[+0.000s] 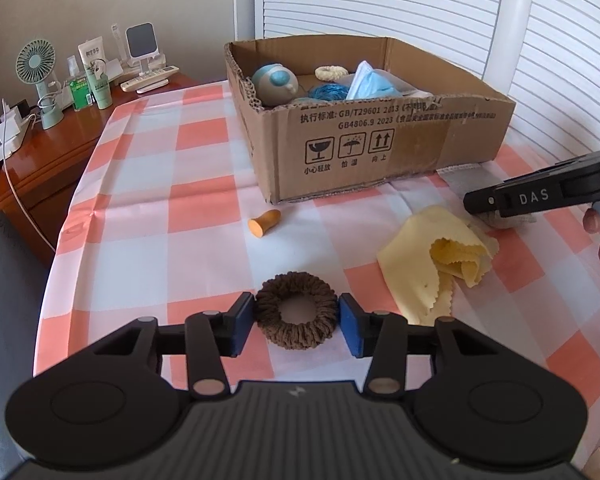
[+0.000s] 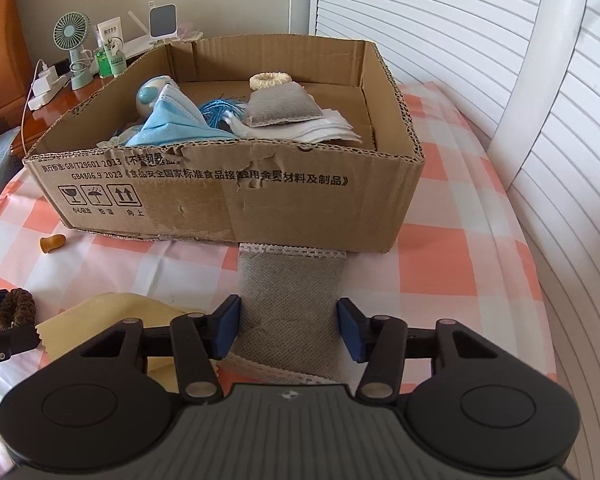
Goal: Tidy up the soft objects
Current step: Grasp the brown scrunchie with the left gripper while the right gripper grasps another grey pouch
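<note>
A brown knitted scrunchie (image 1: 296, 316) lies on the checked tablecloth between the blue pads of my left gripper (image 1: 296, 322), which is open with its pads close beside the ring. My right gripper (image 2: 288, 326) is open astride a grey fabric pouch (image 2: 288, 300) that lies in front of the cardboard box (image 2: 300, 200). A yellow cloth (image 1: 432, 256) lies crumpled between the two grippers. An orange earplug (image 1: 264, 222) lies near the box. The box (image 1: 380, 148) holds a face mask (image 2: 172, 124), blue string, a cream scrunchie (image 2: 270, 80), another grey pouch and white tissues.
A wooden side table (image 1: 60, 152) at the left carries a small fan (image 1: 36, 72), bottles, a charger and a phone stand. White slatted doors and a white chair back (image 2: 540, 100) stand behind the table.
</note>
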Action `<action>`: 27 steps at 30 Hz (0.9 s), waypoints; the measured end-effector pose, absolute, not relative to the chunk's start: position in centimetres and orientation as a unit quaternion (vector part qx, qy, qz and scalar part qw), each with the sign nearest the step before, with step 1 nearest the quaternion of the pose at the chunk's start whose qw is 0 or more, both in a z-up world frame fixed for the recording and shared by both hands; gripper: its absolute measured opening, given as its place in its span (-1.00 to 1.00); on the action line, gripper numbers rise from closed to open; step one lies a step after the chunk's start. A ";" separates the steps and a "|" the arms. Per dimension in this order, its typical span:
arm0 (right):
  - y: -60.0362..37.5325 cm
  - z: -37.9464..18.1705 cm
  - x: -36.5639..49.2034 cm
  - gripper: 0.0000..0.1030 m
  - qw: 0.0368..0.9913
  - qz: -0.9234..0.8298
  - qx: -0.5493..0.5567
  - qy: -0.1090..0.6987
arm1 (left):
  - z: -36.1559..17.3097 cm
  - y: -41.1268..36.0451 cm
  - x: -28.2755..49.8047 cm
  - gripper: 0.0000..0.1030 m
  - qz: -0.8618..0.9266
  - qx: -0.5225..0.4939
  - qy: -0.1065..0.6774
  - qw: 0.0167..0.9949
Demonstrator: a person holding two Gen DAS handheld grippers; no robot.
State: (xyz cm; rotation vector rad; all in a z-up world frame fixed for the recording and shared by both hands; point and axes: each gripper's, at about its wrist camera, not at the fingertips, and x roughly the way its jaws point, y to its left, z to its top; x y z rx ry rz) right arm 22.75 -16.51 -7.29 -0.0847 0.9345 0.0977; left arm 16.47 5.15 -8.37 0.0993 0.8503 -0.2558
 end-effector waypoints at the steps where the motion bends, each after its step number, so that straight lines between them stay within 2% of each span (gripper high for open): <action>1: -16.5 -7.3 22.7 0.03 0.891 0.047 -0.041 0.450 | -8.4 5.1 16.6 -0.14 -0.125 0.048 0.411 0.902; 7: -16.8 -7.0 22.4 -0.06 0.890 0.050 -0.039 0.452 | -8.1 5.3 16.9 -0.26 -0.127 0.039 0.418 0.899; 23: -18.1 -6.0 20.3 -0.31 0.886 0.064 -0.037 0.458 | -6.5 5.3 15.7 -0.26 -0.137 0.051 0.416 0.897; 27: -18.4 -5.8 20.0 -0.32 0.886 0.065 -0.036 0.458 | -6.2 5.5 15.4 -0.26 -0.143 0.048 0.416 0.897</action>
